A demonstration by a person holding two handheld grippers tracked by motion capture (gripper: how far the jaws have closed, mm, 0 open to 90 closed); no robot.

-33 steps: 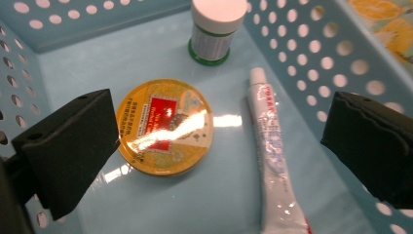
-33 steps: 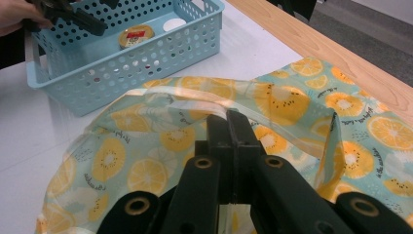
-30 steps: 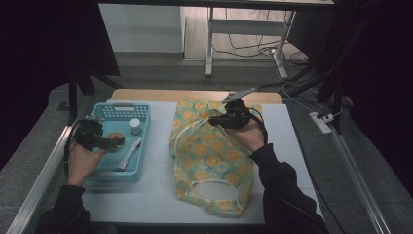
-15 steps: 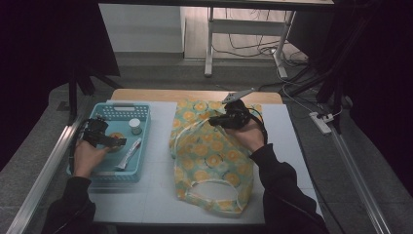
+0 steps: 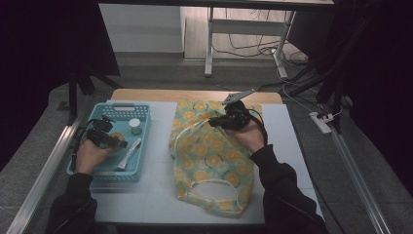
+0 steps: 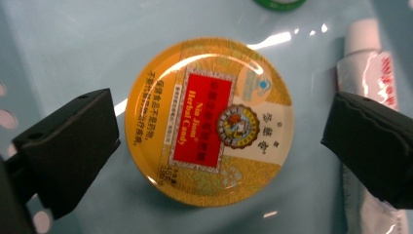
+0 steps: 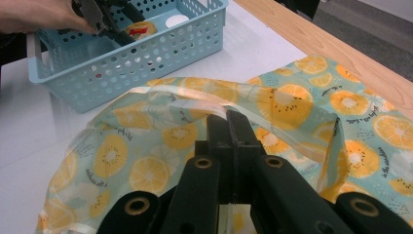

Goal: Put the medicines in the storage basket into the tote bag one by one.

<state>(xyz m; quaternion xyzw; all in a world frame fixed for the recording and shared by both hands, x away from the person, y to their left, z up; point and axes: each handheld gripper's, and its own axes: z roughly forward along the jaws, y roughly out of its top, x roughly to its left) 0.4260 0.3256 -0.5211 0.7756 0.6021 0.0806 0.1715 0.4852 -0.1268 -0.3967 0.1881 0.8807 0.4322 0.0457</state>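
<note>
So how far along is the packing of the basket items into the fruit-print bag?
Early. Done: the right tongs are shut on the bag's rim, lifting it open. In hand: the left tongs are open either side of the yellow candy tin in the blue basket, not gripping it. Left: the tin, the white tube and the small jar all lie in the basket.

tube cut off at frame edge and partly behind tongs, green lid cropped at top
</note>
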